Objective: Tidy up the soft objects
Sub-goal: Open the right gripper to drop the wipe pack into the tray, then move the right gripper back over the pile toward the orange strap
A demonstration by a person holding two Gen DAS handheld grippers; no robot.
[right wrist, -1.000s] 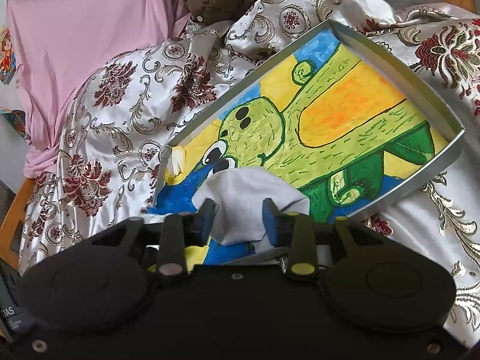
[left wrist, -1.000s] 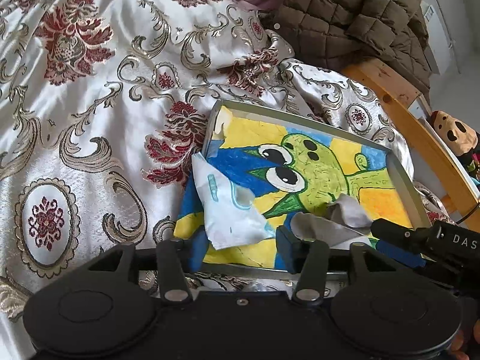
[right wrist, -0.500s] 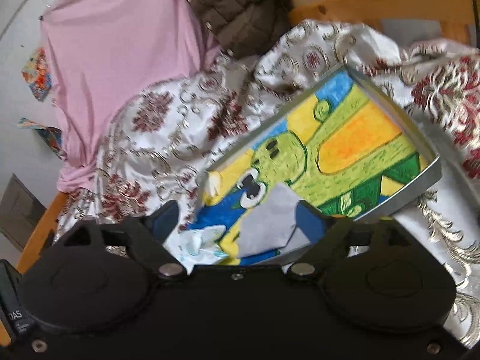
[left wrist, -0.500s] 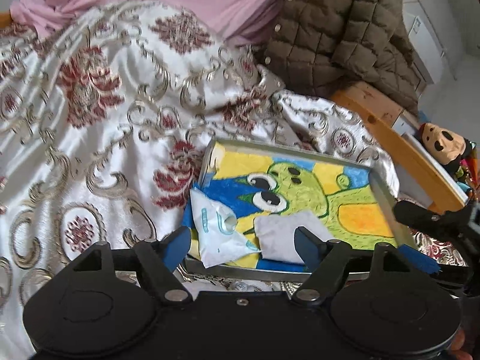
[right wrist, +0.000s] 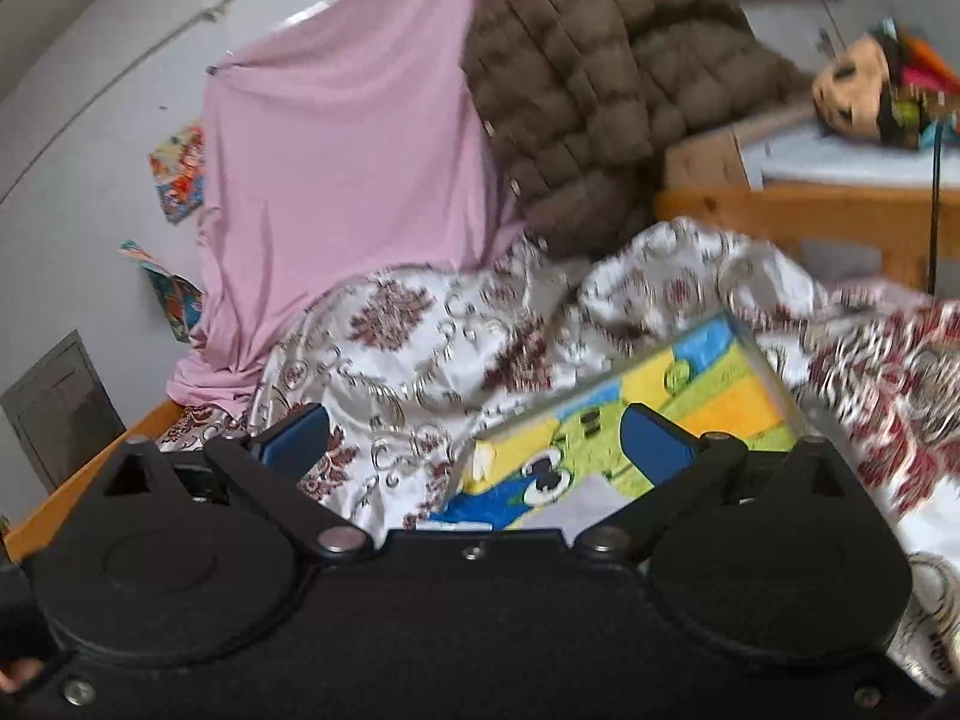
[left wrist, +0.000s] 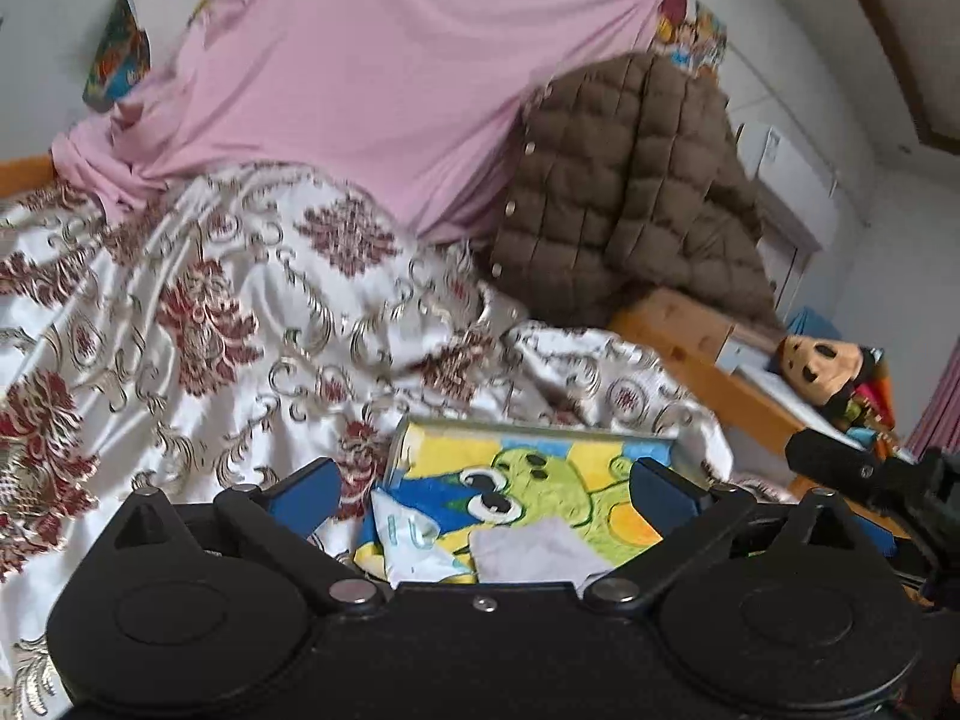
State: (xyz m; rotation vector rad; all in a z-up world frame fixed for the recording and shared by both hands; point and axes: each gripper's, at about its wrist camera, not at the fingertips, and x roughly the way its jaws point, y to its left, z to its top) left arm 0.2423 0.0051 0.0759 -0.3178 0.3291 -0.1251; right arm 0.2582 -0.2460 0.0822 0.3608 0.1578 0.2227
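Note:
A metal tray with a painted green frog picture lies on the patterned bedspread. In it lie a white cloth with blue marks and a grey cloth, side by side at the near end. My left gripper is open and empty, raised above the tray's near edge. My right gripper is open and empty too; in its view the tray and the grey cloth sit low between the fingers.
A pink sheet hangs behind the bed. A brown quilted jacket is draped at the back right. A wooden bed frame and a plush toy are at right. The right gripper's body shows at right.
Both grippers have opened wide, let go of the cloths in the tray, and pulled back and up, tilting toward the wall. The grey cloth now lies flat in the tray.

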